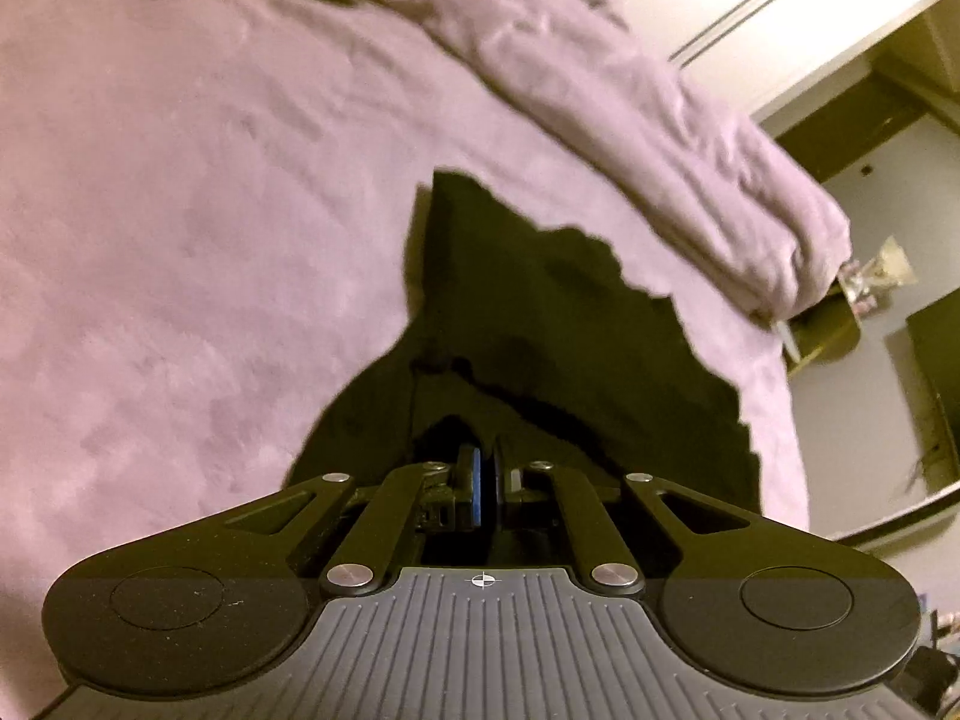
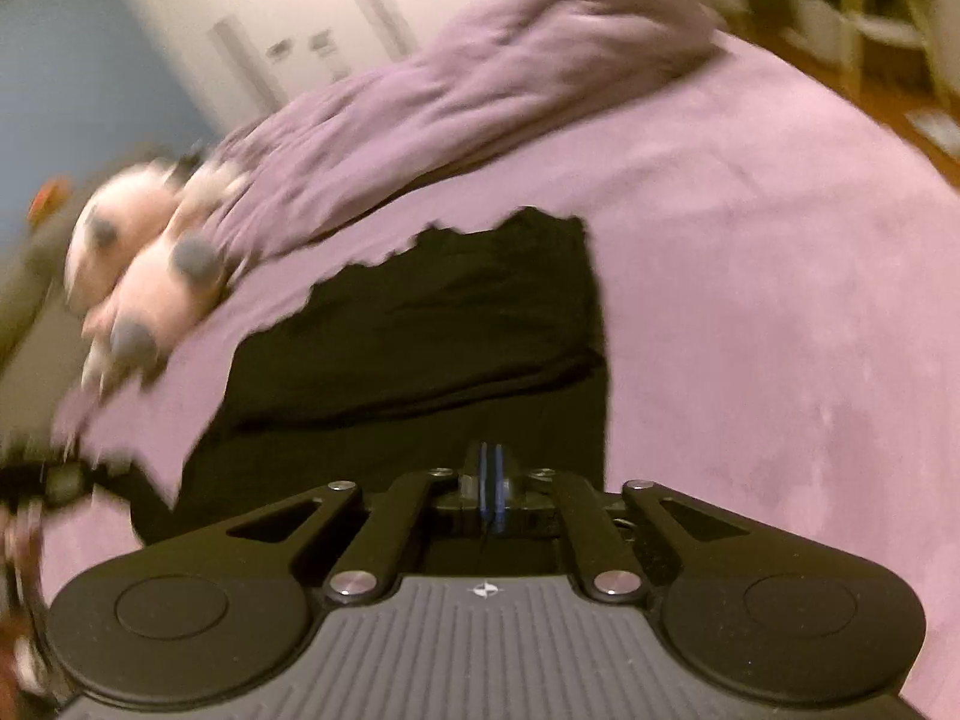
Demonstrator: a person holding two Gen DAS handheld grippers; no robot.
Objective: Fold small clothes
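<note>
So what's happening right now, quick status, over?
Left gripper and right gripper both shut on the black garment. Garment partly folded on purple bedspread. Plush toy nearby, clear.

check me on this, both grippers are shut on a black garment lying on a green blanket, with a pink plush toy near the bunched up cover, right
Almost. The blanket is purple, not green; both wrist views show it. The rest holds: the left gripper and right gripper are each shut on the black garment, and the pink plush toy lies by the bunched-up cover, as the right wrist view shows.
</note>
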